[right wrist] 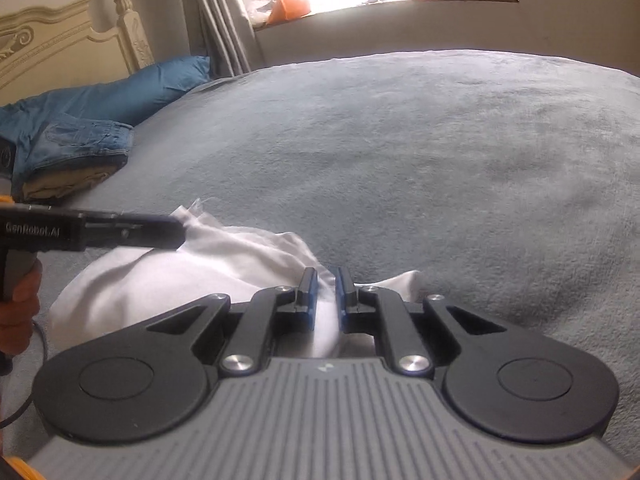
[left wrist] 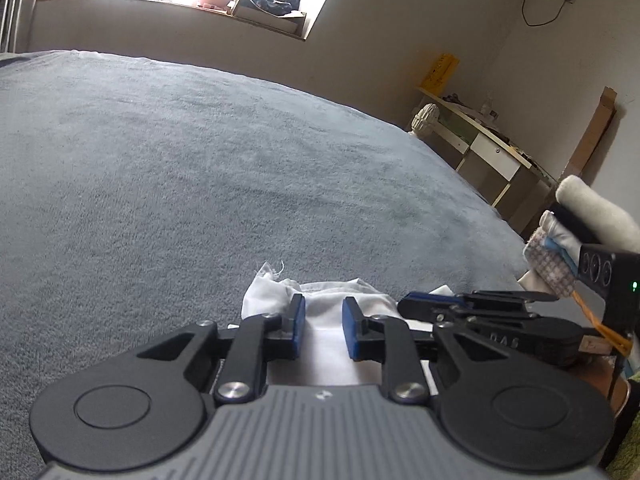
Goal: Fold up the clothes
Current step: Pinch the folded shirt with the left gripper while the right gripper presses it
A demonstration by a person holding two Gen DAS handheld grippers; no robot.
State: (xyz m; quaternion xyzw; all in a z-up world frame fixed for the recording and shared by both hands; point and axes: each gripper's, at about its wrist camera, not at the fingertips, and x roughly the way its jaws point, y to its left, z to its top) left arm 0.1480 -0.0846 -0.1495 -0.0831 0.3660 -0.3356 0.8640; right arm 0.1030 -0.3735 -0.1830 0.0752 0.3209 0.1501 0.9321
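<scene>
A crumpled white garment (left wrist: 264,300) (right wrist: 180,280) lies at the near edge of a grey-blue blanket (left wrist: 200,160) (right wrist: 440,160) on a bed. In the left wrist view my left gripper (left wrist: 325,318) has bunched white cloth filling the gap between its blue pads. From the right wrist view its tip (right wrist: 178,232) meets a raised, frayed corner of the garment. My right gripper (right wrist: 324,288) is shut on a thin fold of the same cloth. In the left wrist view the right gripper (left wrist: 406,304) lies sideways just right of mine, over the cloth.
A stack of folded jeans and tan clothes (right wrist: 76,148) sits at the left by a blue pillow (right wrist: 140,88) and a cream headboard (right wrist: 60,32). A desk (left wrist: 492,148) stands beyond the bed's right edge. A person's hand (right wrist: 20,300) holds the left gripper's handle.
</scene>
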